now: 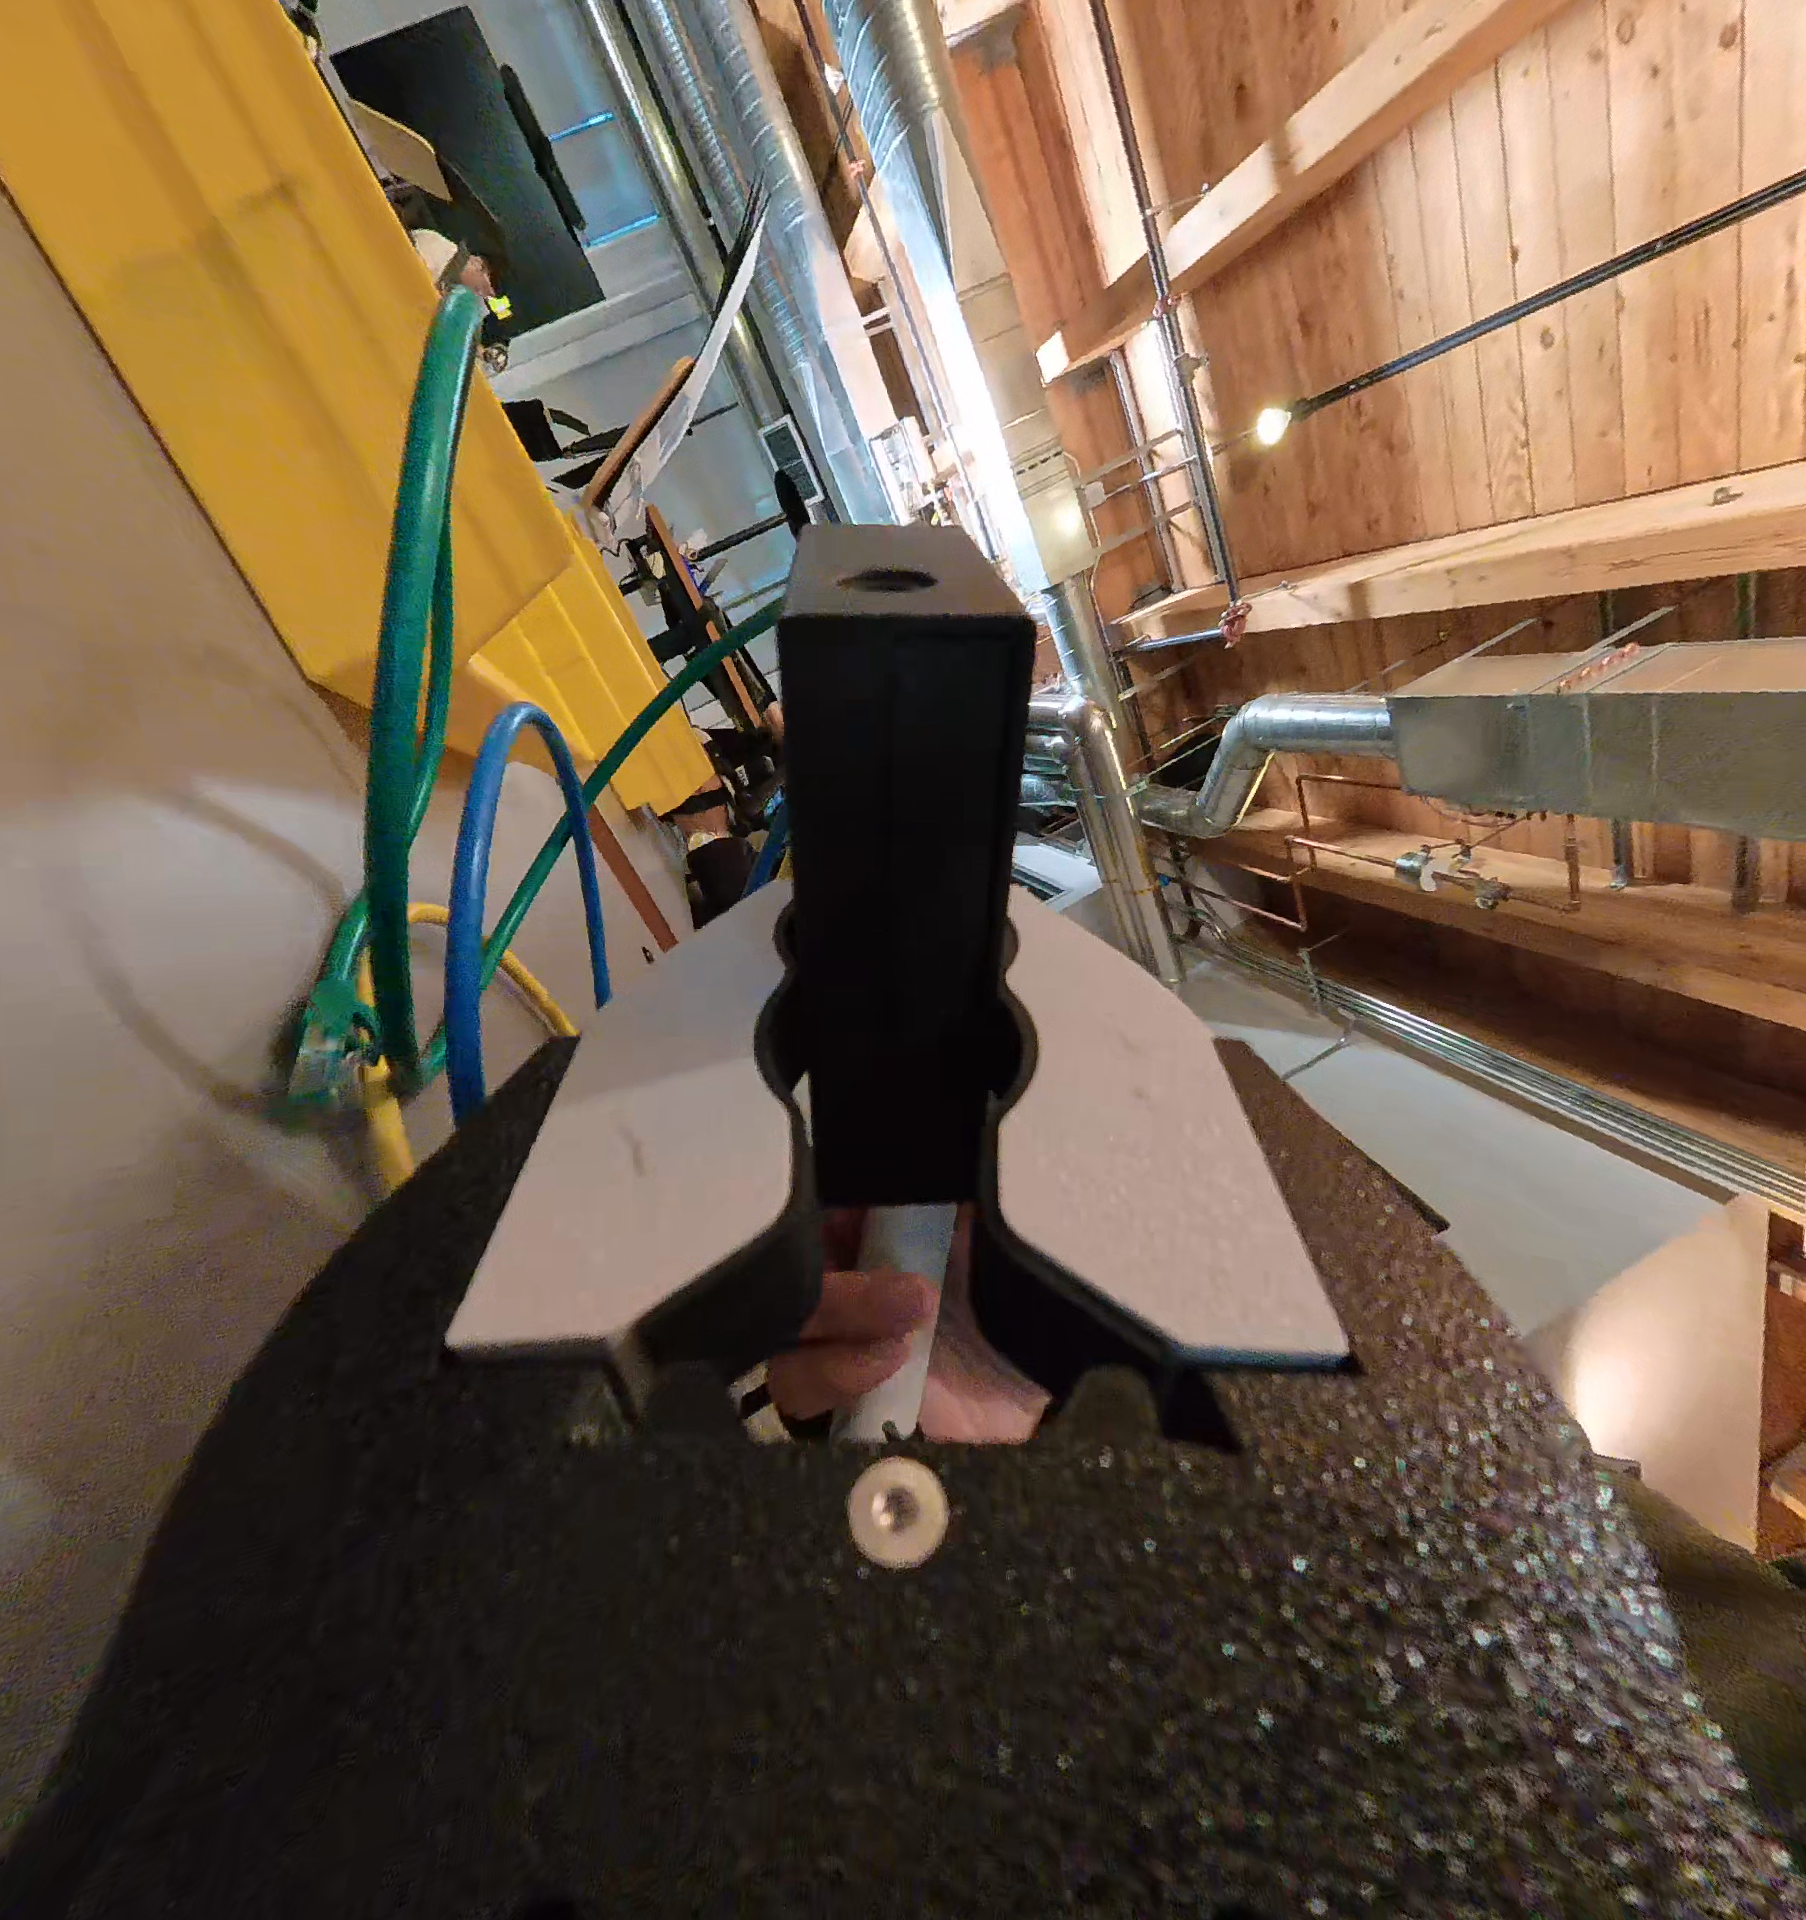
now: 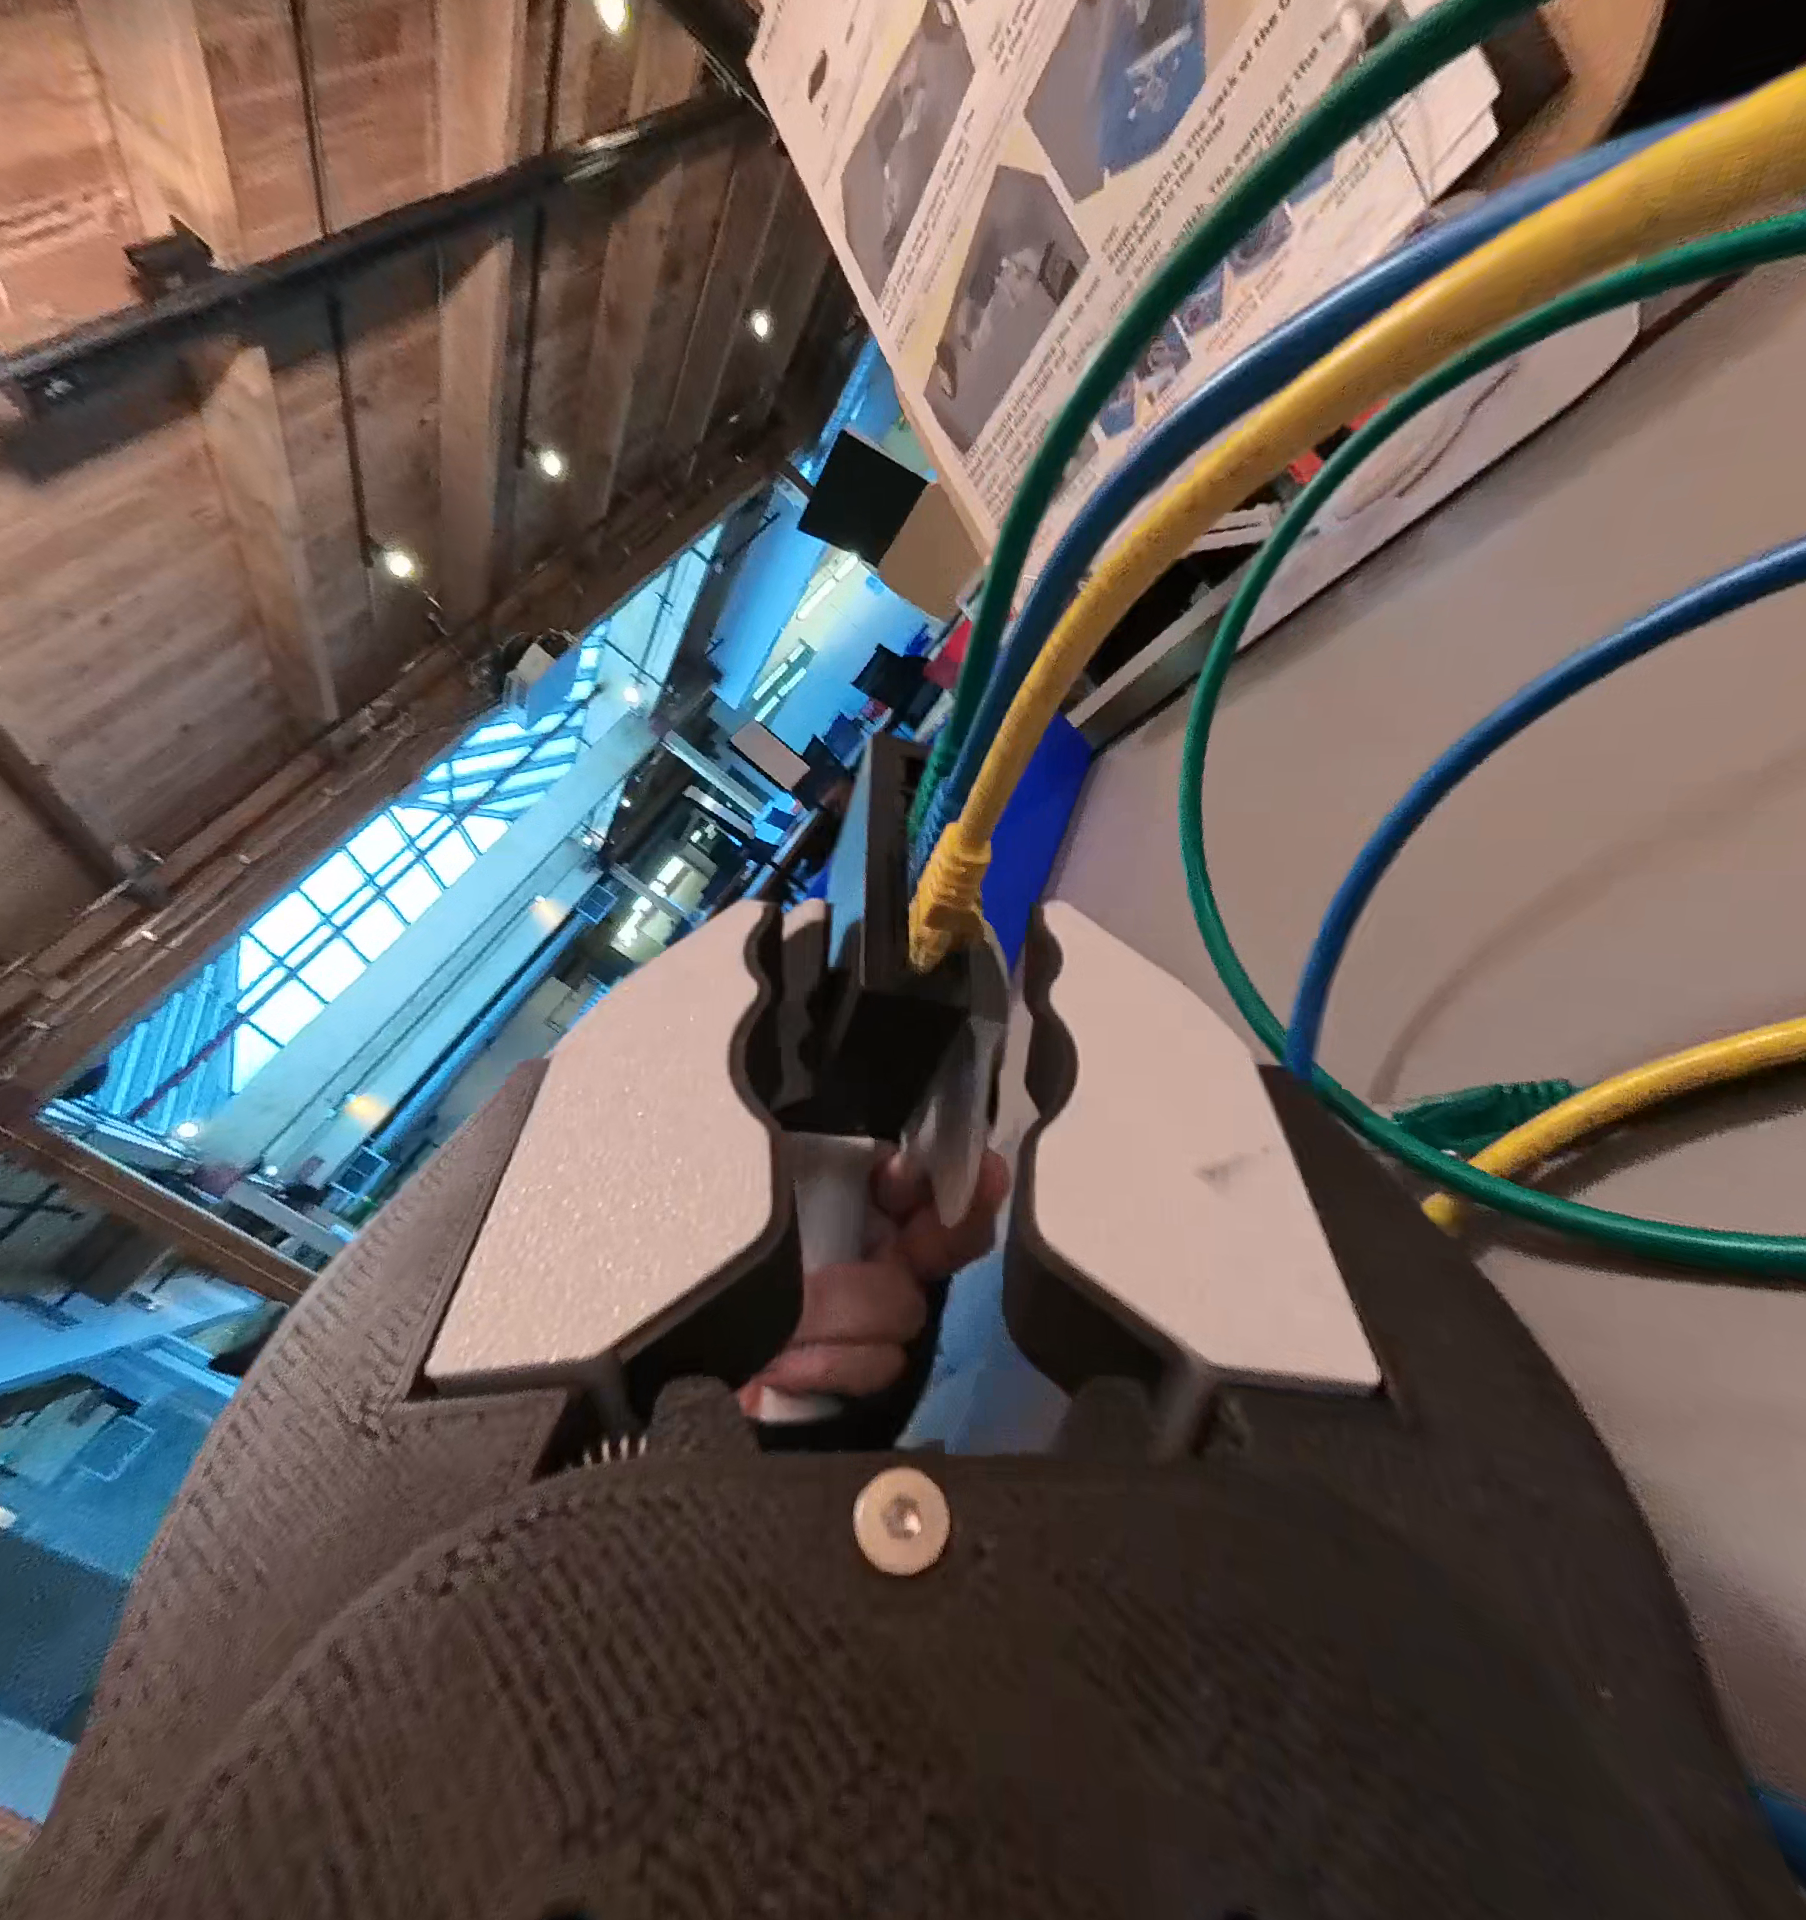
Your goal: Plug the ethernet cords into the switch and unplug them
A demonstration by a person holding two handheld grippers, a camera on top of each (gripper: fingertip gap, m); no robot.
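Both tongs clamp the black switch from its two ends, tilted above the pale table.

Left gripper and right gripper each hold it narrowly. At ten o'clock of the left gripper loop a green cord and a blue cord; the yellow cord is plugged in at twelve o'clock of the right gripper.
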